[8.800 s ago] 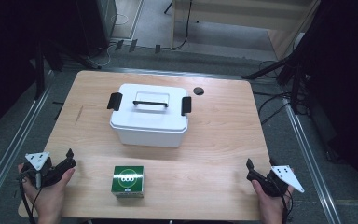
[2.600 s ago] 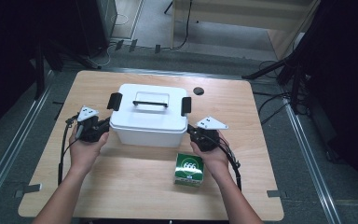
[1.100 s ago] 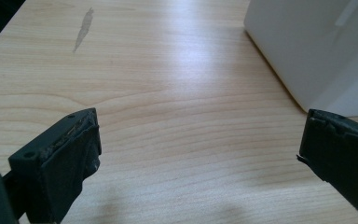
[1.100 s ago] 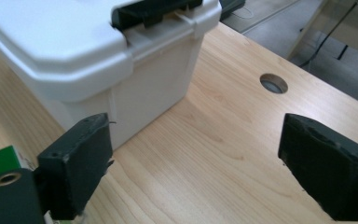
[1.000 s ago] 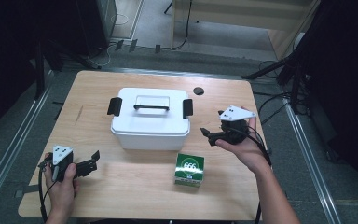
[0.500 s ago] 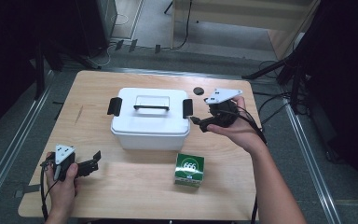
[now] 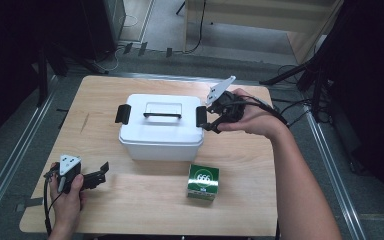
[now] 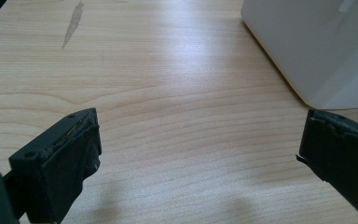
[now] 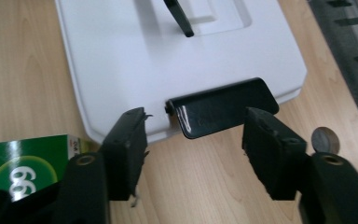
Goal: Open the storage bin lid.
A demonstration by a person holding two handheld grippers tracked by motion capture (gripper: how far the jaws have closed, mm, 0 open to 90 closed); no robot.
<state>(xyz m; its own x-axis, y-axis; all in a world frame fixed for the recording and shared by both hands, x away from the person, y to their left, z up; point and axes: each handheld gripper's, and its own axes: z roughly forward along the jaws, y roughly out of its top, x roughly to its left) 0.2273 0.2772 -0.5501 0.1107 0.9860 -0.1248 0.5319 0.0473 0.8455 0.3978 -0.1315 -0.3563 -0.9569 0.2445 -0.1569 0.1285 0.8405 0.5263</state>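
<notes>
White box (image 7: 161, 127) sat mid-tabletop. My right gripper (image 9: 193, 133), jaws just closing yet gripping nothing, straddled its right latch (image 9: 223, 113). Unlatching step, I judged; next: flip latch outward. Left gripper (image 7: 97, 178) idle, open.

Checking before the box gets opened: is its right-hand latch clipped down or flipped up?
Flipped up, it seems: the black latch juts out from the lid's edge, between the right gripper's open jaws.

Smooth white plastic box (image 7: 161, 134), glossy black latch (image 9: 223, 113), matt wood table (image 7: 260, 200)
</notes>
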